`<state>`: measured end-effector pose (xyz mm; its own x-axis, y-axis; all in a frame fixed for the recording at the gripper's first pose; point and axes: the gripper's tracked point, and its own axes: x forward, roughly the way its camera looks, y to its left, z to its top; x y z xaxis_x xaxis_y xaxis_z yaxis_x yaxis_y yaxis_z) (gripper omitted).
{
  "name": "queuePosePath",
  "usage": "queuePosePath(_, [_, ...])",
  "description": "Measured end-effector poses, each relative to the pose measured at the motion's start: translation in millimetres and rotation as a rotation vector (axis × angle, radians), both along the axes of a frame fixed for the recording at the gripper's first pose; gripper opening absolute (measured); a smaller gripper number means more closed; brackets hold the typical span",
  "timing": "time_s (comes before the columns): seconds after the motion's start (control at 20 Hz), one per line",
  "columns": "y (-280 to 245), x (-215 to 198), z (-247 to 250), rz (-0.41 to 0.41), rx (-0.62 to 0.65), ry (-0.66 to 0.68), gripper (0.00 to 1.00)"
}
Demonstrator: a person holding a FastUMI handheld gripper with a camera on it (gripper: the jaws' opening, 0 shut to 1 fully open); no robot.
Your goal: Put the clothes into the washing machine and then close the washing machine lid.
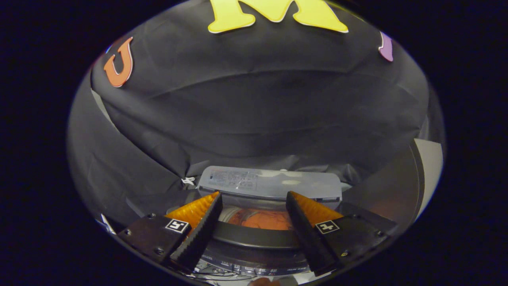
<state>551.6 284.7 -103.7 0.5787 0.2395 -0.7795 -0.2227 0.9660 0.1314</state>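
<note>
The washing machine (pixel 254 238) faces upward, its lid (pixel 270 183) raised behind the drum, long axis crosswise. Orange clothes (pixel 264 219) lie inside. The claw (pixel 254 198) hangs released, spread wide, touching nothing.

You are looking at the washer (pixel 254 238), lid (pixel 270 183) raised upright behind its drum, orange clothes (pixel 264 219) inside, while your gripper's (pixel 253 204) spread fingers hover empty above it.

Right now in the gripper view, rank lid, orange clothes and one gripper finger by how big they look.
1. Lid, standing open.
2. Finger of the open hand-held gripper; nearness inflates it.
3. Orange clothes, partly hidden in the drum.
</note>
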Motion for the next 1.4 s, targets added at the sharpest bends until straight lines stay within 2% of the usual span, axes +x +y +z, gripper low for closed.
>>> queuePosePath(0.2, [-7, -3, -2, 0.004, -0.046, -0.003, 1.0])
queuePosePath(0.5, [-8, -22, -10, -0.007, -0.06, 0.046, 0.98])
queuePosePath(1.05, [-13, -25, -1, -0.024, -0.055, 0.037, 0.98])
queuePosePath(1.4, [-28, -31, 53, -0.003, -0.017, -0.091, 0.98])
